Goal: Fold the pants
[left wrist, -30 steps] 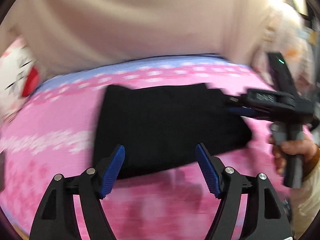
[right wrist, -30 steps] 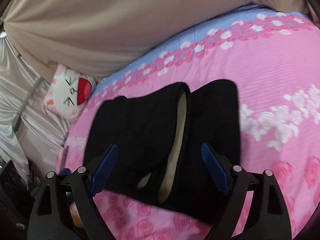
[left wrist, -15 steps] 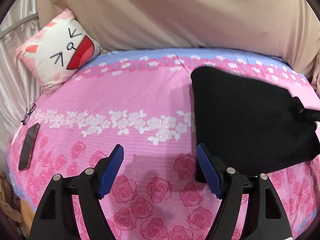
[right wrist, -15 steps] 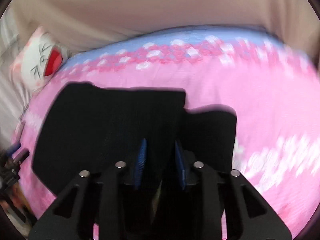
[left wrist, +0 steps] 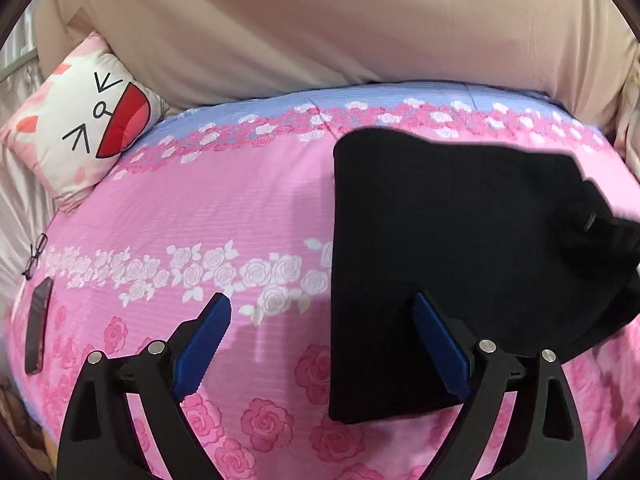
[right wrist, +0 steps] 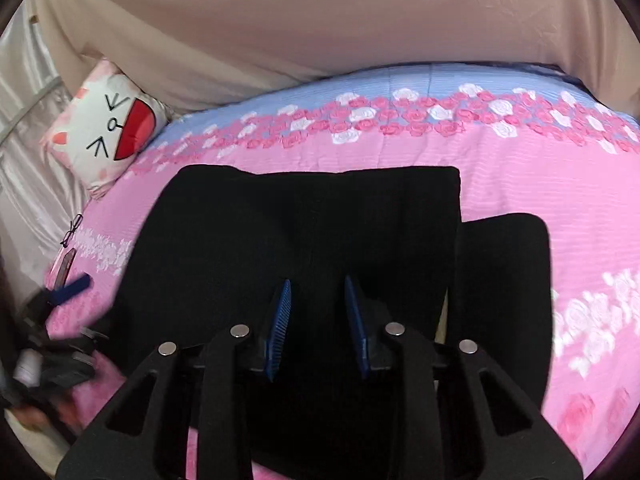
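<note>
- first, the left wrist view: the left gripper (left wrist: 322, 340) fills the bottom of the frame with its jaws spread wide and still opening; nothing is pinched between the blue pads (left wrist: 204, 344).
- only its right finger overlaps the near left edge of the black pants (left wrist: 440, 248), which lie folded on the pink rose bedspread (left wrist: 224, 216) in the right half of the frame — their left edge runs straight from top to bottom.
- at the right edge the right gripper (left wrist: 600, 222) sits against the pants' far corner; from here i cannot tell its jaws.
- a cat-face cushion (left wrist: 86, 120) rests in the upper left, with glasses (left wrist: 36, 256) and a dark phone (left wrist: 38, 326) along the left edge.
- next, the right wrist view: the right gripper (right wrist: 318, 322) is at bottom centre, jaws narrowed on a fold of the pants (right wrist: 300, 232), black cloth filling the gap between the pads.
- the pants spread across the middle of the frame, a second layer (right wrist: 504, 280) showing lower to the right.
- blurred at the lower left is the left gripper (right wrist: 60, 300), clear of the cloth.
</note>
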The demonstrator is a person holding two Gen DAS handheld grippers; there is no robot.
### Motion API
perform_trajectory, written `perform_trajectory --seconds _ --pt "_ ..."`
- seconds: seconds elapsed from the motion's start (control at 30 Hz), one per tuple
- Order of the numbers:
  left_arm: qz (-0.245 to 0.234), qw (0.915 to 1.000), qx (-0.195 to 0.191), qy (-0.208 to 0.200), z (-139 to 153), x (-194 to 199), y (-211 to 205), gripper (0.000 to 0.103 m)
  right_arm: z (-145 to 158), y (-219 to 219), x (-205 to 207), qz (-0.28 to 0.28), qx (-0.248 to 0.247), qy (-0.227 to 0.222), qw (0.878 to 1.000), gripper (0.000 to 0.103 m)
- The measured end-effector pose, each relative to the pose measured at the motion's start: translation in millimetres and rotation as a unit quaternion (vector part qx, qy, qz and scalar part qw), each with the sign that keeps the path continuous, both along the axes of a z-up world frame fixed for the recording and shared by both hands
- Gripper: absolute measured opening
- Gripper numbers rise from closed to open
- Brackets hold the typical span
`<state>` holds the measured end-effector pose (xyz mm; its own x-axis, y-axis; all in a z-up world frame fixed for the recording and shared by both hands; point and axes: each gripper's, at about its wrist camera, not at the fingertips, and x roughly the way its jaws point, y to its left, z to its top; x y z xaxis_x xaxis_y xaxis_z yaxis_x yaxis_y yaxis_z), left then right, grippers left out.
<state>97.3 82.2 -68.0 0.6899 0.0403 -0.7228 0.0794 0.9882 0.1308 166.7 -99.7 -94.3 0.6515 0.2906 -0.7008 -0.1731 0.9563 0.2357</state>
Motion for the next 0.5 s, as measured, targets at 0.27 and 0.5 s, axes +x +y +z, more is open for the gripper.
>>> perform_trajectory --seconds 0.27,0.5 --pt "0.004 0.9997 -0.024 0.002 2.3 2.3 6.2 0.091 -30.7 102.7 82.7 0.103 -0.036 0.058 0.992 0.029" --pt "0.022 0.9996 -0.019 -0.001 4.9 5.1 23.9 0.093 -3.9 136.1 86.3 0.107 -0.039 0.01 0.993 0.031"
